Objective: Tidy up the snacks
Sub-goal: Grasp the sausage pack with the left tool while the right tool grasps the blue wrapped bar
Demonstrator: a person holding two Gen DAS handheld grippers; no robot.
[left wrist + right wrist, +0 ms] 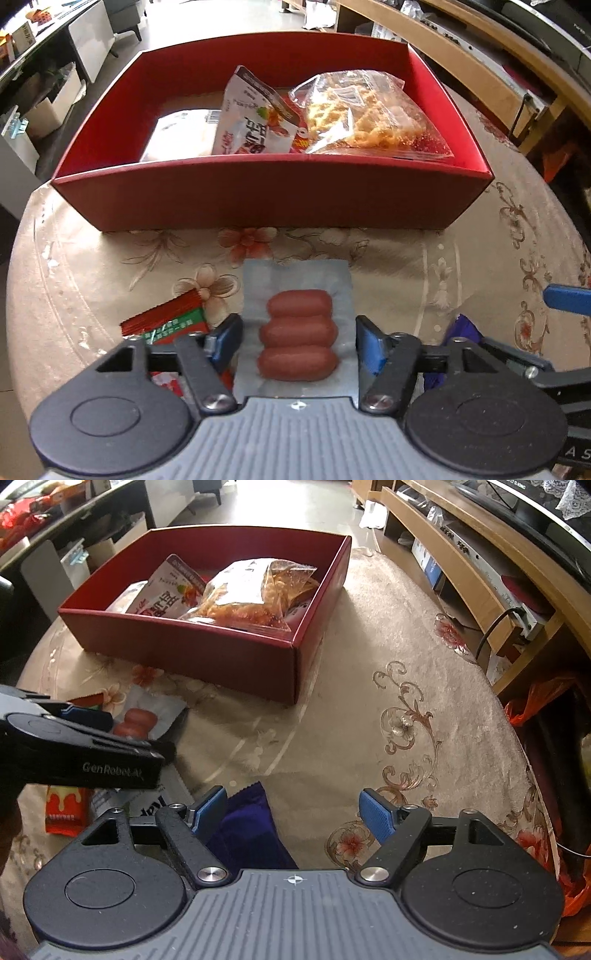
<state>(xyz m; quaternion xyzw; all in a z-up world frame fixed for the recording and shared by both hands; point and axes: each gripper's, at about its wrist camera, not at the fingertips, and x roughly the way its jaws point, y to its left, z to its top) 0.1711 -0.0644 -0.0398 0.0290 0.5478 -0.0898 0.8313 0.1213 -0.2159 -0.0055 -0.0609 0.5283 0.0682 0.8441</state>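
The left gripper (299, 332) is being held open, its blue ribbed pads standing to either side of the sausage pack (295, 317) without being seen to touch it. The pack is lying flat on the table (424, 258) directly ahead of and between the fingers, its long axis running away from the tool toward the red box (258, 192). Three plump reddish-brown sausages are being shown stacked crosswise under a smooth, silvery vacuum film; the film is judged slippery and the edges thin.

The right gripper (291, 812) is also being held open, nothing lying between its fingers except a corner of a dark purple packet (243, 823) near the left pad. The left tool is judged the nearer to the sausage pack by a clear margin.

A red-and-green sachet (166, 317) is lying just left of the left fingers. The box, rigid matt card with straight walls, is standing beyond the pack and is holding a clear crinkled bag of fried snacks (369, 114), a white printed pouch (255, 114) leaning upright, and a pale packet (181, 129). The table is being covered by a beige floral cloth under glossy film
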